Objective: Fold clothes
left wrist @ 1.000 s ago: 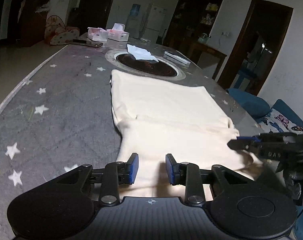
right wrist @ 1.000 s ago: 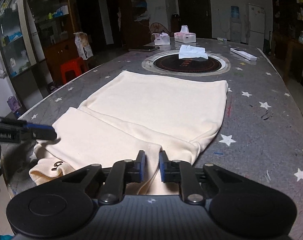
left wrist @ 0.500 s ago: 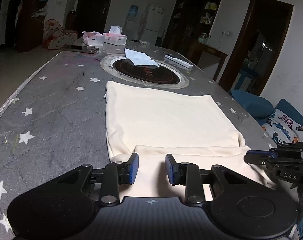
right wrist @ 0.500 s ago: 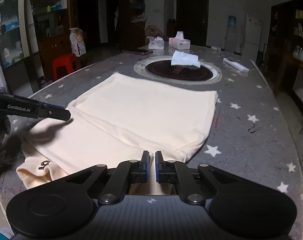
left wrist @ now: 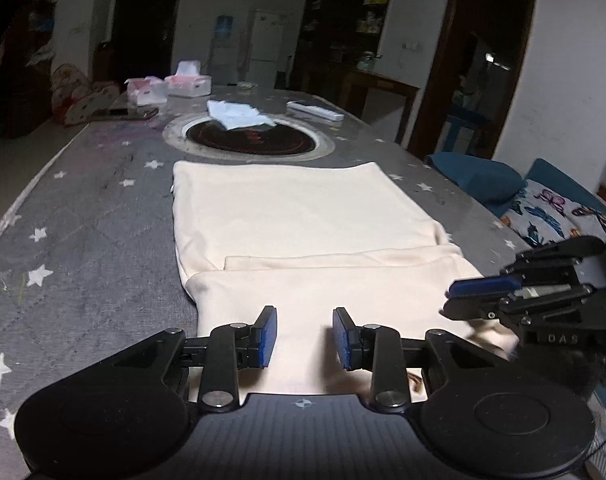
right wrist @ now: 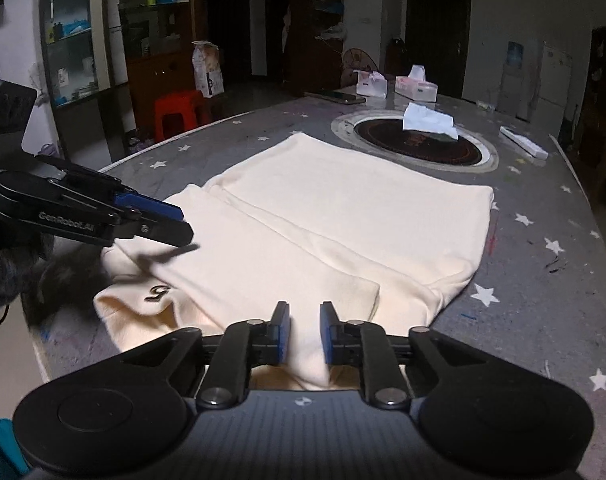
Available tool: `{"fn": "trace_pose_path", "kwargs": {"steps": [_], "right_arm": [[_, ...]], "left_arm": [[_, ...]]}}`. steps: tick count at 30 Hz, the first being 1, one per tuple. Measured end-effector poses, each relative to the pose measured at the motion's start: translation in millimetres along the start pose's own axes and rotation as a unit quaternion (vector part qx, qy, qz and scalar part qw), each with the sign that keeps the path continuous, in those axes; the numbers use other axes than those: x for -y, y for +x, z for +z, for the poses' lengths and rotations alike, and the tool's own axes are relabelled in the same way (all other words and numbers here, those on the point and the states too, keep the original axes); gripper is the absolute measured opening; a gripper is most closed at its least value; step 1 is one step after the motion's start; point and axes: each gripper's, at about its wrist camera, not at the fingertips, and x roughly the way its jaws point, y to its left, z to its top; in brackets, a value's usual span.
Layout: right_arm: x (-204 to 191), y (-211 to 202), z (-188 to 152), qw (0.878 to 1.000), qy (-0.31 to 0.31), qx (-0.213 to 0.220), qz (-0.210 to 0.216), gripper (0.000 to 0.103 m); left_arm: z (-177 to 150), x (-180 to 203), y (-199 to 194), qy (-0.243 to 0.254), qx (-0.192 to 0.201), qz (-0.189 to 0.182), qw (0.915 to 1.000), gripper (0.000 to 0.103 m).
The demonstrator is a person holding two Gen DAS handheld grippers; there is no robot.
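Right gripper: its blue pads, almost together half a second ago, now stand a little apart, with a raised ridge of cream cloth between them; whether the pads press that ridge cannot be told.
Left gripper: pads spread wide as before, nothing between them but the cloth lying flat below; it has not closed on anything.
Change in the cloth: the near hem, earlier drawn toward the right gripper, now lies looser, and a small dark mark shows on the bunched near-left corner.
Garment: cream, soft knit, matte, folded into a broad rectangle with a second layer lapped across the near half; edges rounded, seams faint.
Where it lies: flat on the table, its far edge just short of the round inset.
Table: grey cover printed with white stars, scuffed.
Round inset: dark glossy disc in a pale ring, a crumpled white tissue on it.
Far end: two tissue boxes, a white remote.
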Motion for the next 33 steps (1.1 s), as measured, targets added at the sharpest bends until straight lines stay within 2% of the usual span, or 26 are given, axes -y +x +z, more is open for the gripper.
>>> {"fn": "trace_pose_path", "kwargs": {"steps": [5,7,10,13,17,22,26,30,31,33], "right_arm": [[-4,-5,-10,1.0,-0.013,-0.001,-0.002,0.019],[-6,-9,-10,1.0,-0.018,0.001,-0.004,0.022],[-10,-10,-12,0.999,-0.033,0.0,-0.005,0.025],[-14,-10,-15,0.999,-0.051,0.001,-0.013,0.025],[-13,-16,-16,0.999,-0.052,0.0,-0.016,0.026],[-13,-23,-20,0.998,-0.062,-0.004,-0.023,0.033],[-16,-29,-20,0.997,-0.079,-0.006,-0.024,0.037],[-20,-40,-22,0.994,-0.103,-0.006,-0.024,0.046],[-21,-42,-23,0.994,-0.109,-0.007,-0.024,0.051],[-24,-45,-27,0.992,-0.126,-0.009,-0.026,0.053]], "left_arm": [[-14,14,-21,0.05,-0.002,-0.013,0.9987,0.034],[-21,22,-30,0.084,-0.004,-0.013,0.9964,0.034],[-32,35,-38,0.142,-0.005,-0.005,0.9898,0.034],[-40,42,-39,0.179,-0.006,-0.003,0.9839,0.034],[-45,44,-44,0.207,-0.006,-0.005,0.9784,0.035],[-51,48,-44,0.242,-0.001,-0.001,0.9703,0.037],[-57,59,-37,0.277,0.004,-0.006,0.9609,0.037],[-62,67,-28,0.31,0.02,-0.004,0.9504,0.037],[-61,68,-27,0.311,0.024,-0.003,0.95,0.032],[-58,66,-25,0.301,0.031,-0.009,0.953,0.018]]}}
